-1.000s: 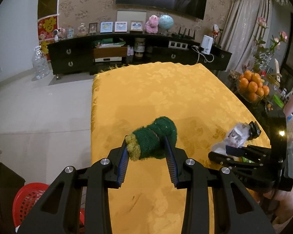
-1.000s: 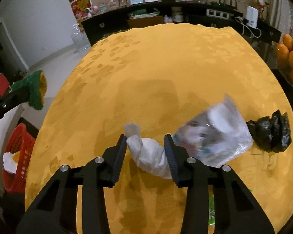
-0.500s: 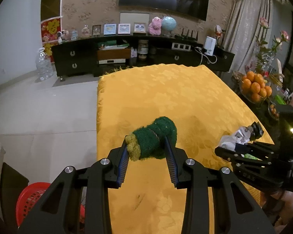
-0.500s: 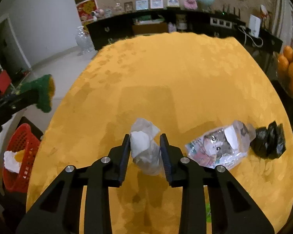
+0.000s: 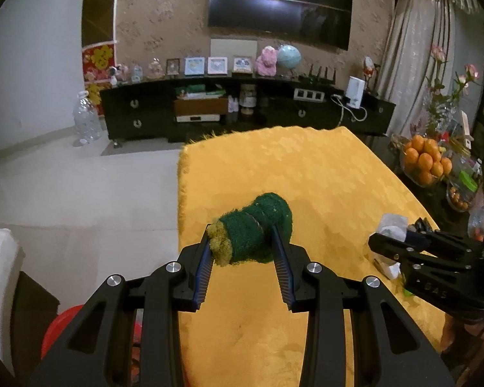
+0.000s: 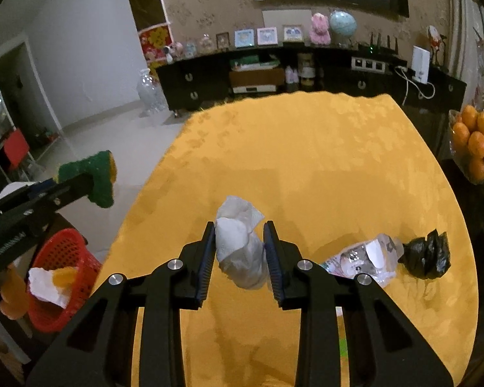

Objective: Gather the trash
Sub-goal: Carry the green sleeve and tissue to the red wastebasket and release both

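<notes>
1. Yellow-clothed tabletop (image 6: pixel 306 161), bare over its whole far half toward 12 o'clock; far edge fringed, dark cabinet (image 6: pixel 306 77) beyond it across a strip of floor.
2. Left edge of tabletop running from 7 toward 11 o'clock in the right wrist view; pale open floor (image 5: pixel 80 193) past it.
3. Red basket (image 6: pixel 61 271) on the floor at 8 o'clock, just off the left edge, white paper and something yellow inside.
4. Right edge crowded: bowl of oranges (image 6: pixel 477 148) at 3 o'clock, just off the cloth.
5. Left claw (image 5: pixel 243 251) out near the left edge of the tabletop, above the cloth, clamped on a green sponge (image 5: pixel 255 225) with a yellow end; sponge rolled, squeezed between both blue-ribbed fingers (image 5: pixel 203 267), sticking forward toward 12 o'clock.
6. Right claw (image 6: pixel 240 254) narrowly parted, clamped on a crumpled tissue (image 6: pixel 238 245); tissue lifted off the cloth, top poking out past the fingertips, bottom hanging below them.
7. Clear wrapper (image 6: pixel 364 258) lying on the cloth at 3 o'clock of the right claw, near its right finger; cannot tell whether touching.
8. Black bag (image 6: pixel 427 254) bunched on the cloth, just beside the wrapper's far-right end, close to the right edge.
9. Between the two claws, open cloth only.
</notes>
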